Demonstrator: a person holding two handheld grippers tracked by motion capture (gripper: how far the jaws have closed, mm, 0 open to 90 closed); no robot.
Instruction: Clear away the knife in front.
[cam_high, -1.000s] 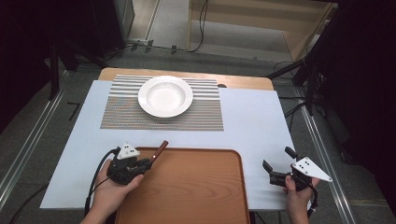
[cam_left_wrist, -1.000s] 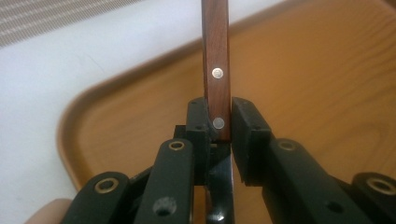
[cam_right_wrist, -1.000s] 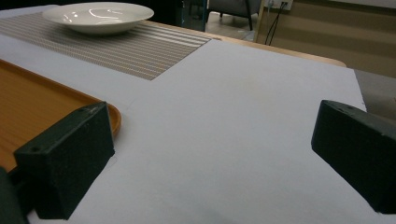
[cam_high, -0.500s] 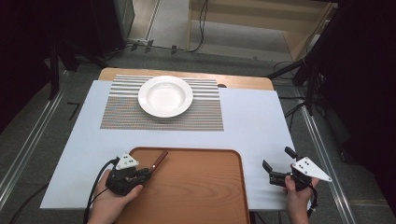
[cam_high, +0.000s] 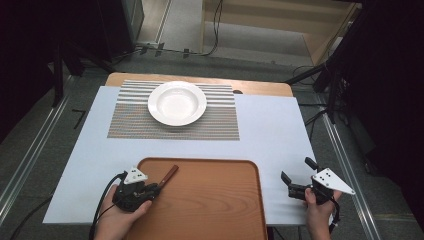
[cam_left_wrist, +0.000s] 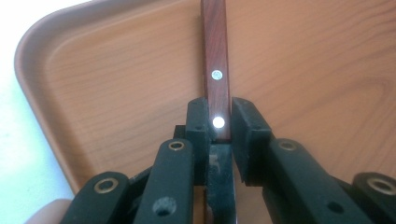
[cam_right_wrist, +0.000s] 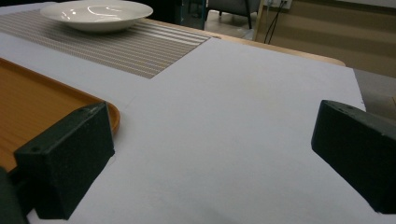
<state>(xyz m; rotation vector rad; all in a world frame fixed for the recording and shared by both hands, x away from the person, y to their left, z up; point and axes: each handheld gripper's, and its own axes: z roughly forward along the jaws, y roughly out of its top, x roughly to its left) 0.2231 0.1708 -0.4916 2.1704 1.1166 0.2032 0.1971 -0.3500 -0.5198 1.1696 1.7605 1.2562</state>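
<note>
Clamped on a wooden handle (cam_left_wrist: 216, 70) by the left gripper (cam_left_wrist: 217, 123), pads (cam_left_wrist: 198, 122) on both narrow sides near the lower rivet. Probably a table knife; dark metal runs back under the jaws, the blade end hidden. Held low over the near left corner of the tray (cam_high: 215, 210), handle tip pointing up and right in the high view (cam_high: 169, 174). Light and stiff, by the look of it; polished wood, so likely a bit slick. Flat sides pinched across the handle: a sound place to grip, no twisting. Right gripper (cam_high: 298, 179) parked on the white sheet (cam_high: 270, 130) right of the tray, jaws wide apart, nothing between them. Farther off, an empty bowl (cam_high: 176, 102) on a striped mat (cam_high: 220, 125). Versus a second ago: left gripper and handle pulled nearer and lower, from the tray's far edge to well over the tray. Right gripper unmoved.
</note>
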